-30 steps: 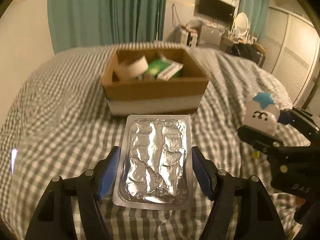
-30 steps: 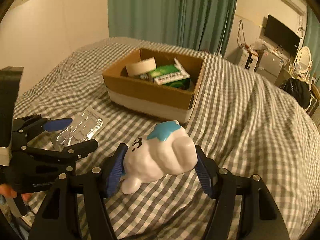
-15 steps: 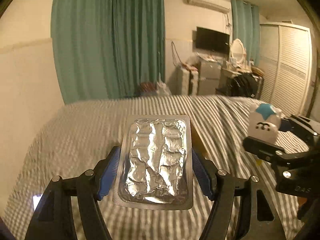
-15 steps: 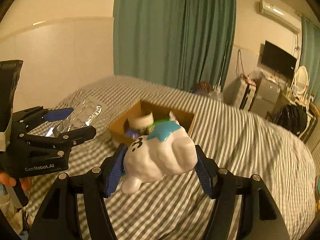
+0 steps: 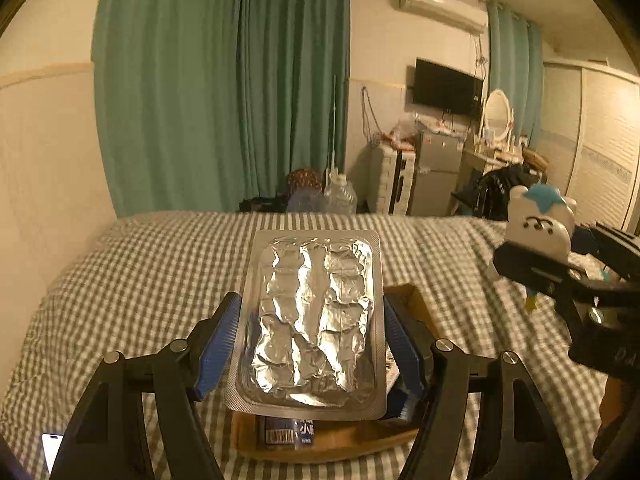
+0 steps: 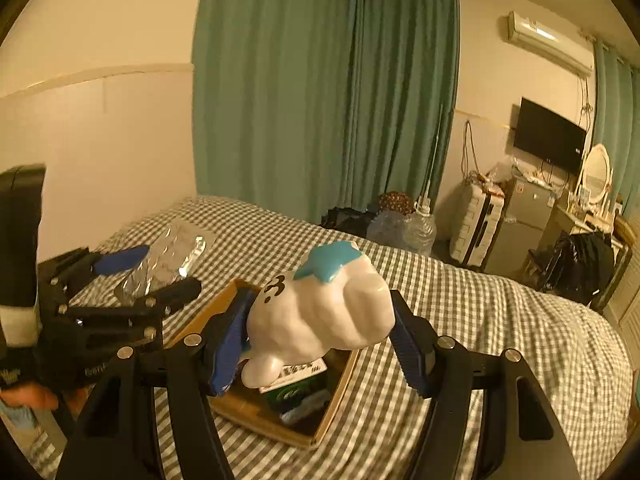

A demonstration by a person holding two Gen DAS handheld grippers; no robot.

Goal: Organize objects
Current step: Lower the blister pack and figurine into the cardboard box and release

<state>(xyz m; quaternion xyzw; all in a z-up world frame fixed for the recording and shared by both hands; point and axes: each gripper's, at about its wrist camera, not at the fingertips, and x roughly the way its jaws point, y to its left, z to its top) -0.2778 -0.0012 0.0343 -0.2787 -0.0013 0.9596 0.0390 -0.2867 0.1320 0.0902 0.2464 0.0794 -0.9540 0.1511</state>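
My left gripper [image 5: 310, 332] is shut on a silver foil blister pack [image 5: 312, 320], held flat between its blue pads. The pack hangs over the open cardboard box [image 5: 328, 444], which peeks out below it. My right gripper [image 6: 320, 330] is shut on a white toy figure [image 6: 324, 320] with a blue patch on top and a small face. It too hangs above the box [image 6: 332, 412], where a green carton [image 6: 296, 390] lies inside. In the left wrist view the right gripper [image 5: 552, 256] shows at the right with the toy [image 5: 538, 224]. The left gripper [image 6: 156, 264] and pack [image 6: 172, 260] appear at the left of the right wrist view.
The box sits on a bed with a grey checked cover [image 5: 140, 280]. A white card or phone [image 5: 52, 448] lies at the bed's near left corner. Beyond the bed are green curtains [image 5: 224, 88], a water jug [image 5: 340, 196], a suitcase and a small fridge [image 5: 436, 176].
Both grippers have risen and moved forward over the box with their loads still gripped. The box has slid from the middle of each view to the bottom, under the jaws.
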